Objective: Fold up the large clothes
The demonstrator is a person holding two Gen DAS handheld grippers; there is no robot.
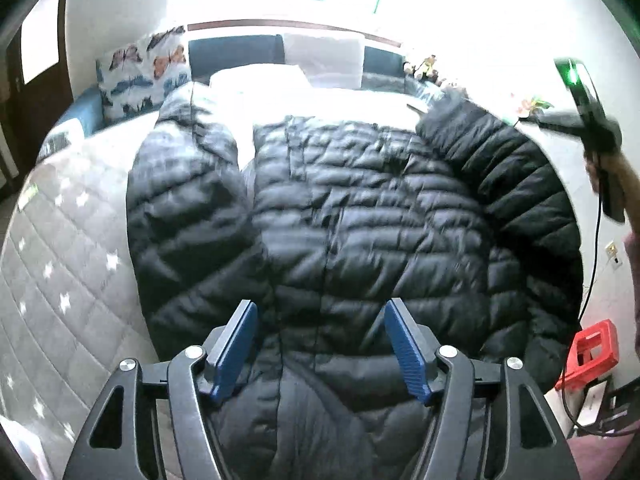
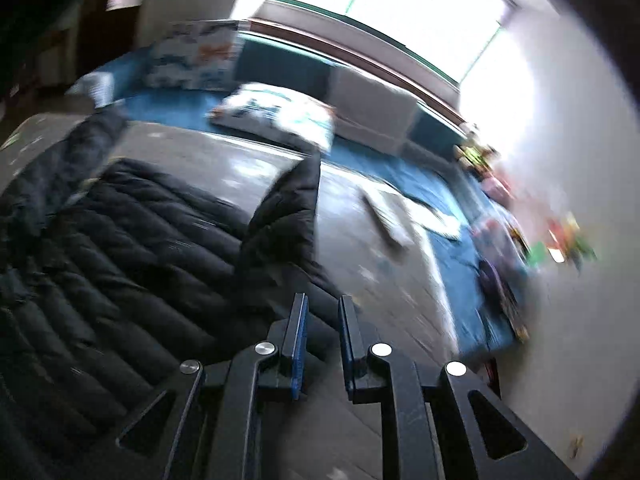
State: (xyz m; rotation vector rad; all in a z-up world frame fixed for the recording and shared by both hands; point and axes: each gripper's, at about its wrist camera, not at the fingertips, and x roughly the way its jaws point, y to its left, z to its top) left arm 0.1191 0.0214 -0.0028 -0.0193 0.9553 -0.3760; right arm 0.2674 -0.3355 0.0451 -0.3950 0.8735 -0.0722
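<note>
Two views cover one black puffer jacket (image 1: 352,216) spread on a bed (image 1: 76,248) with a grey quilted cover. The left wrist view looks along its length: the body lies flat in the middle, one sleeve (image 1: 180,184) stretches up the left side and the other sleeve (image 1: 516,184) curves round the right edge. The left gripper (image 1: 320,344) hangs over the near end of the jacket, its jaws standing wide apart with nothing pressed between the blue pads (image 1: 236,352). Only this view catches the right gripper (image 1: 596,136) from outside — a dark, blurred shape at the far right, off the jacket, a cable trailing below it toward a red box (image 1: 592,356).

The right wrist view is smeared and tilted. It shows the right gripper's jaws nearly closed, a narrow gap left and nothing held, over bare bed cover just beside the jacket's edge. It alone shows a loose paper (image 2: 400,220) on the bed and a patterned pillow (image 2: 280,118) — both beyond the jacket.
</note>
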